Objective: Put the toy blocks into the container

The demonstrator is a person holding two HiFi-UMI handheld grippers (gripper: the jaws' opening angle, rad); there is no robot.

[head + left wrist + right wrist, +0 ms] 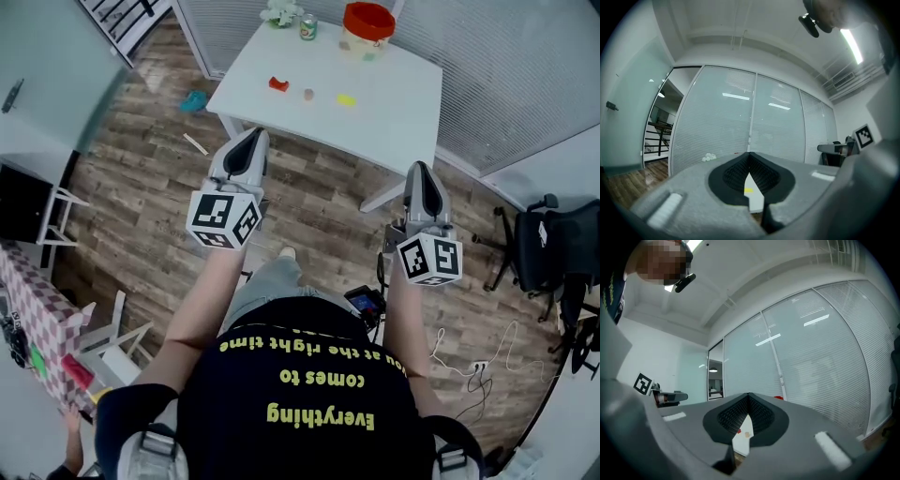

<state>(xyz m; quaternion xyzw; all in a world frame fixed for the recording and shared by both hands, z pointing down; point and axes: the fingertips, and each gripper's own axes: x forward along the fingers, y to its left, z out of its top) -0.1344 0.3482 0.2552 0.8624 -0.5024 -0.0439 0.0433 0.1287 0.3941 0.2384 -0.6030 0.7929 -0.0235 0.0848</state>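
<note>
Left hand-held gripper (253, 136), right hand-held gripper (421, 169): both pressed together, empty. Open floor (319, 197) before surface (394, 103) edge. Shirt (300, 375) apparently reads "Everything comes".

We hold the left gripper (249, 141) and the right gripper (422, 173) out over the wooden floor (141, 206), both short of the white table (394, 103). Each has its jaws drawn together with nothing between them. On the table we see a red block (277, 84), a small tan block (308, 95) and a yellow block (346, 99) in a loose row. They lie well apart from the red-rimmed container (367, 28) at the far edge, which has a green can (307, 27) near it on its left. A black chair (544, 248) stands at the right.
</note>
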